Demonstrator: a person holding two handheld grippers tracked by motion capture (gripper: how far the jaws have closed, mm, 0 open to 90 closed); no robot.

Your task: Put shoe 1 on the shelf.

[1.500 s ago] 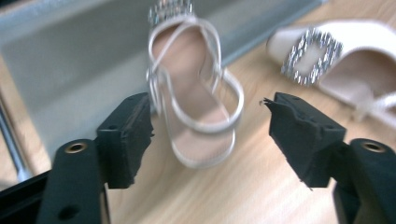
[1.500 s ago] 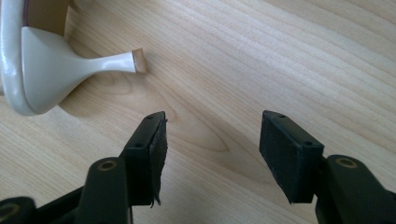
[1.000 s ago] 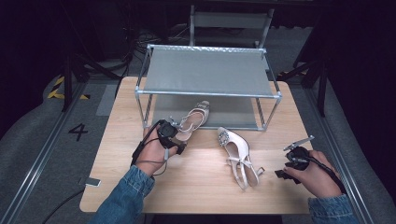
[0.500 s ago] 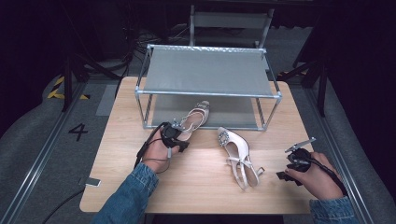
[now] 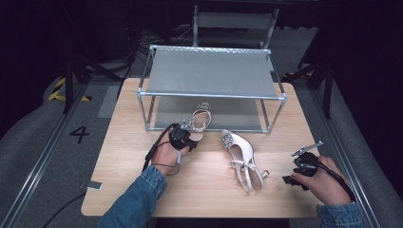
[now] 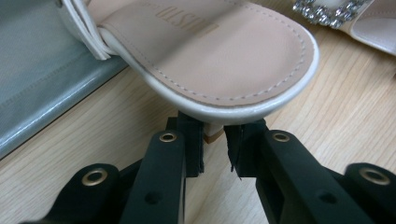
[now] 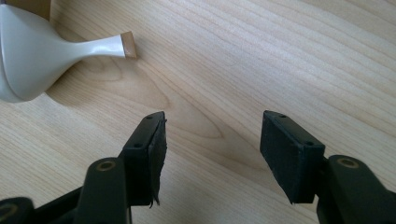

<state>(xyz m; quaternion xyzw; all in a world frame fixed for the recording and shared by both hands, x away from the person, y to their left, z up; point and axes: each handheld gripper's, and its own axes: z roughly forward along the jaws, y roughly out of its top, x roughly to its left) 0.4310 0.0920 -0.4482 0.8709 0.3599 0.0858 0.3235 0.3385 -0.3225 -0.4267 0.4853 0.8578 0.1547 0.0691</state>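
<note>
Looking down from the high view, we see a wooden table (image 5: 209, 190) carrying a two-tier metal shoe rack (image 5: 209, 76) at its far side, with two pale heeled sandals in front of it. The left sandal (image 5: 199, 121) lies with its toe reaching under the rack's lower shelf, and the left gripper (image 5: 187, 137) sits right at its heel end, held by a hand in a denim sleeve (image 5: 138, 199). The right sandal (image 5: 242, 156), with a jewelled buckle at the toe, lies on its side near the table's middle, well apart from the right gripper (image 5: 304, 164), which rests near the right edge. In the left gripper view we look along the black jaws under the left sandal's (image 6: 210, 56) tan insole; its jaws have just been closing, and the slim heel stands between the pads (image 6: 194, 140), which sit close on either side, though we cannot tell whether both are pressing on it. The rack's grey lower shelf (image 6: 42, 79) shows at the left, and the other sandal's jewelled buckle (image 6: 327, 11) at the top right. In the right gripper view the jaws stand spread wide over bare wood, nothing between the pads (image 7: 154, 154), while the right sandal's (image 7: 37, 51) white heel lies on the table at the upper left, clear of them.
</note>
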